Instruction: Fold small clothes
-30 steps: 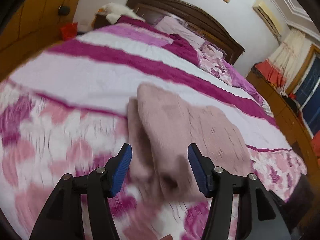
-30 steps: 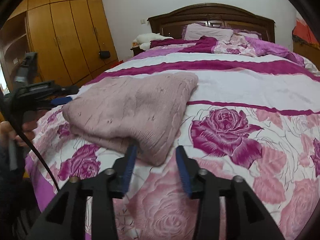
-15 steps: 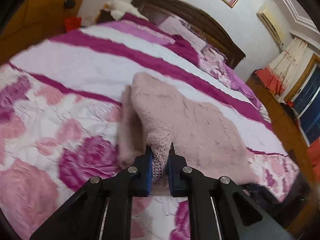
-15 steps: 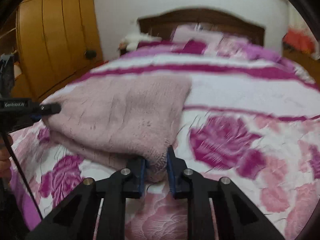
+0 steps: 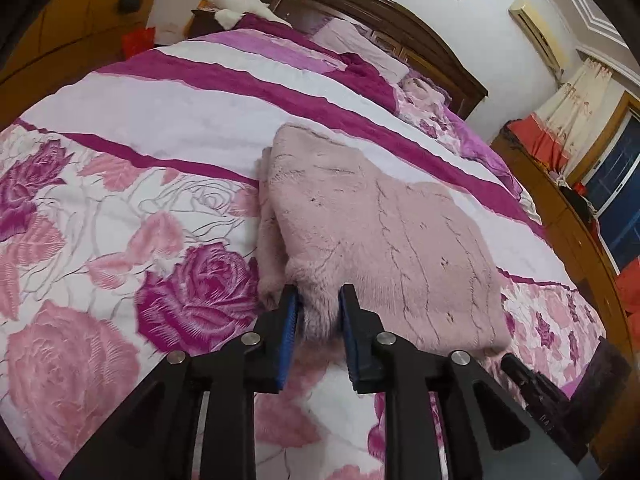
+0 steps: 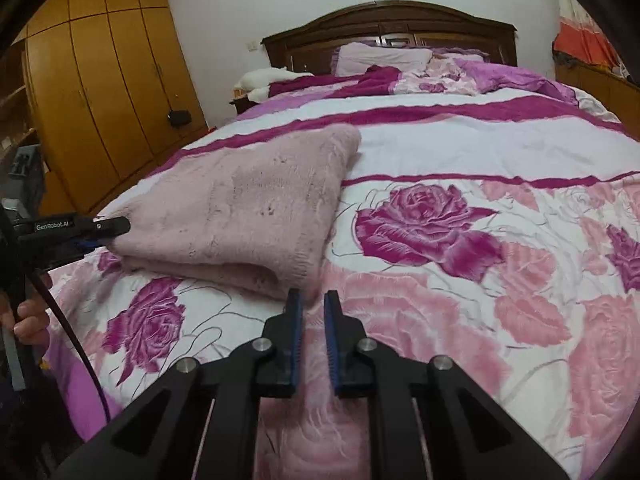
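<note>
A folded pink knitted sweater (image 5: 384, 240) lies on the rose-patterned bedspread (image 5: 120, 240), toward the foot of the bed and nearer its left edge. The left gripper (image 5: 318, 312) is clamped on the sweater's near left corner, with fuzzy fabric bunched between the blue pads (image 5: 289, 332). The right gripper (image 6: 313, 320) sits just short of the sweater's near right corner; its jaws have just been closing and now stand nearly together, with no fabric visible between them. A wooden headboard (image 6: 392, 24) stands at the far end.
</note>
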Tool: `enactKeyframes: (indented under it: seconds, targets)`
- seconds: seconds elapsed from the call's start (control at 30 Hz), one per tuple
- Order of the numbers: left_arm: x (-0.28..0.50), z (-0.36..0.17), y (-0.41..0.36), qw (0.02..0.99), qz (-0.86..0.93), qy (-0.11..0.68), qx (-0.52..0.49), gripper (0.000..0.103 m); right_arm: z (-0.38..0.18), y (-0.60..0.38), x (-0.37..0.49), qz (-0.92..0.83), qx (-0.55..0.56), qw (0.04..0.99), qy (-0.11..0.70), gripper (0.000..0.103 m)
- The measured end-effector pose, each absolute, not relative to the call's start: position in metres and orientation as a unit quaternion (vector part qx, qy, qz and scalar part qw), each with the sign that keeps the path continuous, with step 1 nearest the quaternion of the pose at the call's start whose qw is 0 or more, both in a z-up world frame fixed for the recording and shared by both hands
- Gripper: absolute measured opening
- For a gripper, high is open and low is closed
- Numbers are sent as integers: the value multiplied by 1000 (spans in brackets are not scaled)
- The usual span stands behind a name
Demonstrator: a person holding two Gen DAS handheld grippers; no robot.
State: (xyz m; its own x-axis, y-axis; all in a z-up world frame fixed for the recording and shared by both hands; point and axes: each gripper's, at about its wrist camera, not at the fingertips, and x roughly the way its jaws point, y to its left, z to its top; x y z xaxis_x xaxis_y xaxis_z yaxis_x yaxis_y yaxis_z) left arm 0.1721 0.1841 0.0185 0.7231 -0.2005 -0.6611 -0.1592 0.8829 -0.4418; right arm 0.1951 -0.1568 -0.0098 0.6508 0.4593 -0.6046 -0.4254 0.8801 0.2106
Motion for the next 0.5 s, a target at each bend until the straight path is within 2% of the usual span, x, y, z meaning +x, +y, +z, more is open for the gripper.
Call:
enactKeyframes:
  seconds: [0.07, 0.13, 0.23, 0.37, 0.5]
  targets:
    - [161, 25, 189, 897, -5, 364, -250, 1, -1, -168, 194, 250, 41, 909, 332, 11]
    - [152, 31, 193, 900, 9, 355, -252, 6, 12, -172, 198, 251, 50, 911, 324, 11]
    - [149, 41, 189, 910, 21, 347, -228, 7, 30, -163, 211, 260, 46, 913, 310, 11]
    - [165, 61, 173, 927, 22, 329, -180, 7, 55, -126, 238, 302, 20, 907, 292, 11]
    - [200, 66, 157, 941, 1, 308, -143, 7, 57, -81, 265, 330, -12, 898, 290, 8]
